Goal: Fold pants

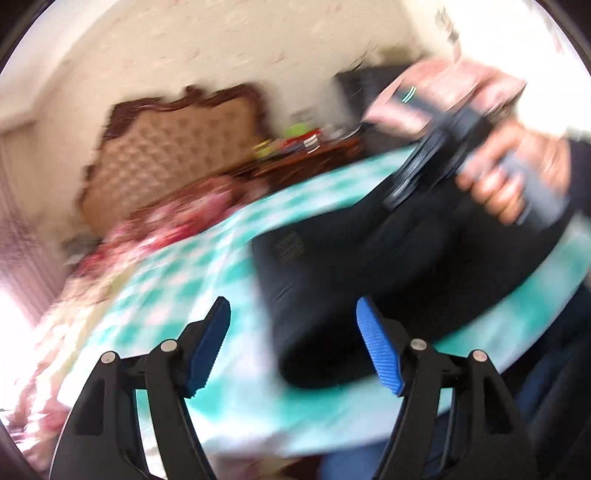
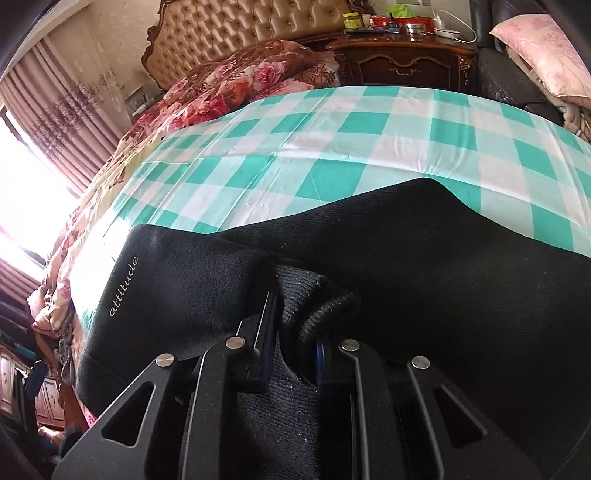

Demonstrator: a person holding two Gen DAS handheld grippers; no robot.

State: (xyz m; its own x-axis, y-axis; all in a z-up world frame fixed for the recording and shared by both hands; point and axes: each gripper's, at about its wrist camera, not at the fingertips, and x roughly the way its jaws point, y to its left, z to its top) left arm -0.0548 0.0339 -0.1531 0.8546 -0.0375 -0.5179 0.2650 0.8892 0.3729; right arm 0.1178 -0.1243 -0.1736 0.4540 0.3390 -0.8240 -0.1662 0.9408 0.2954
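Note:
Black pants lie folded on a green-and-white checked cloth; white lettering "attitude" shows near their left edge. My right gripper is shut on the ribbed cuff of the pants. In the blurred left wrist view the pants lie on the cloth, and my left gripper is open and empty just above their near-left edge. The hand-held right gripper shows at the pants' far right.
A tufted headboard and a floral quilt lie behind the cloth. A dark wooden nightstand with small items stands at the back. A pink pillow rests on a dark chair at the right. A bright window is at the left.

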